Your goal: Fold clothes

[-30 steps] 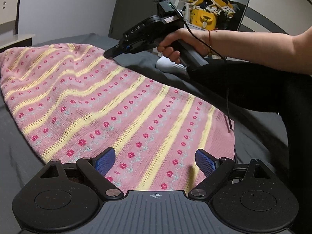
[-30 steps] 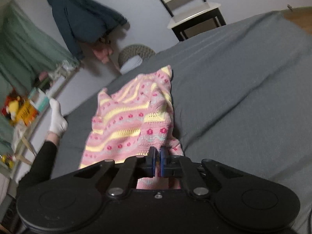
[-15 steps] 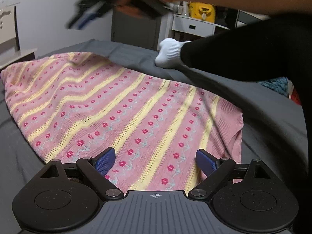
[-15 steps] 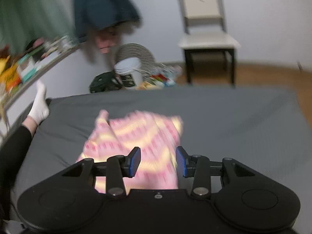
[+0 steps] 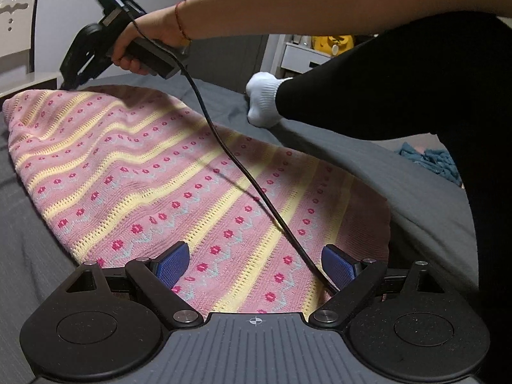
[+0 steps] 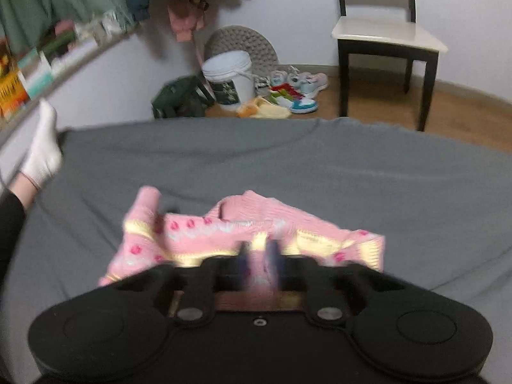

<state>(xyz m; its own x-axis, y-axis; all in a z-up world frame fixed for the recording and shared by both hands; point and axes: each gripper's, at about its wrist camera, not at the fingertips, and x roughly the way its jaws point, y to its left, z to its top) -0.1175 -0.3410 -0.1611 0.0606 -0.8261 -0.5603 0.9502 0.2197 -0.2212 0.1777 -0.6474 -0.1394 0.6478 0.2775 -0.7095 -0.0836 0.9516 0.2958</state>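
A pink knitted sweater (image 5: 198,172) with yellow openwork stripes and rows of small red flowers lies spread flat on a grey bedsheet (image 5: 416,192). Its ribbed hem runs along the near right side; the far end narrows toward a chair (image 6: 384,32) beyond the bed.

The left gripper (image 5: 256,265) hangs low over the near edge of the sweater, blue pads wide apart, nothing between them. The right gripper (image 6: 259,252), held in a bare hand (image 5: 140,48), reaches to the far end of the sweater. In its own blurred view the pads stand close together with pink knit between them; whether they actually pinch the cloth cannot be told. In that view the far edge of the sweater is bunched and raised off the sheet. A black cable (image 5: 230,156) from the right gripper drapes across the sweater toward the left gripper.

A leg in black with a white sock (image 5: 262,102) rests on the sheet just beside the sweater's right edge. Bare sheet lies open to the left of the sweater and beyond its far end up to the bed's edge. A bucket (image 6: 230,76) and shoes (image 6: 297,89) sit on the floor past that edge.
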